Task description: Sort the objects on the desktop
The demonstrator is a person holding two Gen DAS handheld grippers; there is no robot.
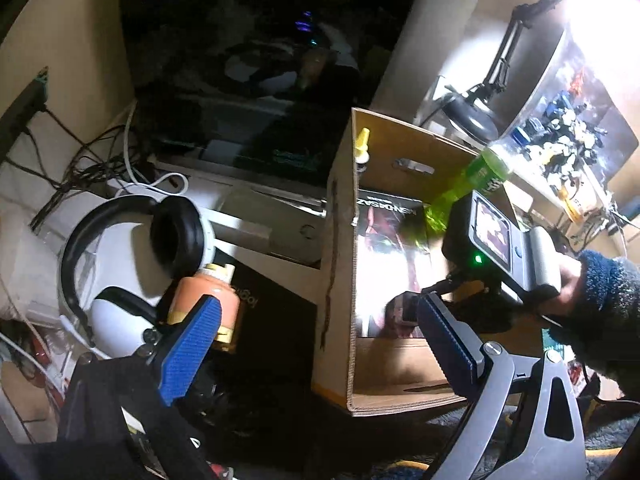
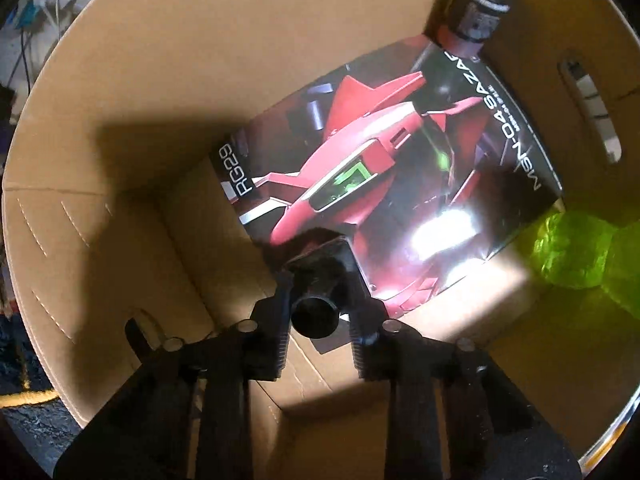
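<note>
A brown cardboard box (image 1: 340,264) stands open on the desk; its inside wall fills the right wrist view (image 2: 120,120). In it lie a red-and-black model kit box (image 2: 384,184), a green plastic bottle (image 2: 576,252) and a dark can with a yellow cap (image 2: 480,4). My right gripper (image 2: 320,304) is inside the box, shut on a small black cylindrical part (image 2: 316,300), held above the kit box. My left gripper (image 1: 316,344) is open, its blue-padded fingers (image 1: 192,352) spread beside the box. An orange can (image 1: 208,300) stands just behind the left finger.
White-and-black headphones (image 1: 132,264) lie left of the orange can. A dark laptop (image 1: 248,92) stands behind, with cables (image 1: 92,168) to its left. A desk lamp (image 1: 500,72) and a shelf of small figures (image 1: 560,136) are at the right.
</note>
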